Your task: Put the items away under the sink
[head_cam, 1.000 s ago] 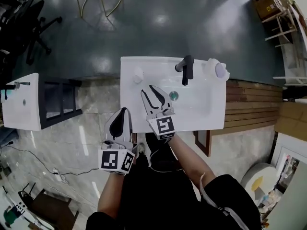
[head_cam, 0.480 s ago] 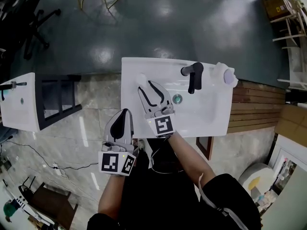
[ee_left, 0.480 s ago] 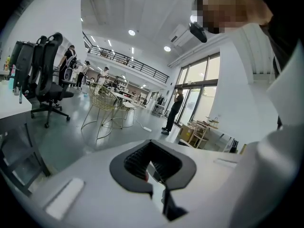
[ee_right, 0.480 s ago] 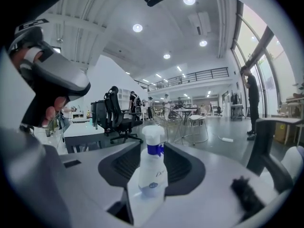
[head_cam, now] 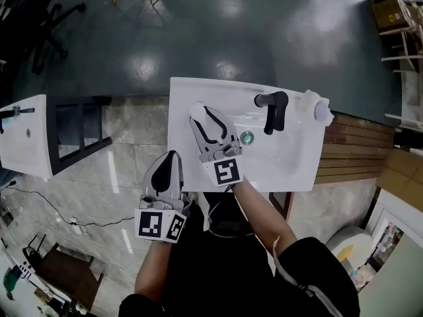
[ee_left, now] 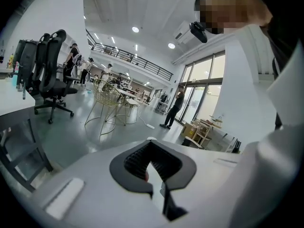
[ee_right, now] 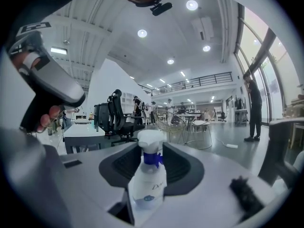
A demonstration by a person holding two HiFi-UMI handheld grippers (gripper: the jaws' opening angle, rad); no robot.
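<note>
Left gripper (head_cam: 172, 154): hanging low and left of centre in the head view, short of the sink (head_cam: 287, 167), clamping shut on nothing.
Right gripper (head_cam: 205, 116): reaching over the sink at frame centre, having just been spreading its jaws, now gaping on either side of the spray bottle (head_cam: 195, 108) without pressing on it.
Spray bottle: standing upright on the sink's upper-left part, waiting to be gripped.
Faucet (head_cam: 272, 109): rising black at the sink's upper right.
Second item (head_cam: 320, 109): sitting white with a pale purple top at the sink's far upper-right corner, well apart from both grippers.
Progress: judging by this, barely beginning; both items sitting up top, grasping, lowering and stowing all remaining.
Head view: alone showing the whole sink, the faucet and the second item.
Right gripper view: alone showing the bottle centred between the pads, its blue collar and label.
Left gripper view: alone confirming its jaws meeting, facing an open hall with no task item.
</note>
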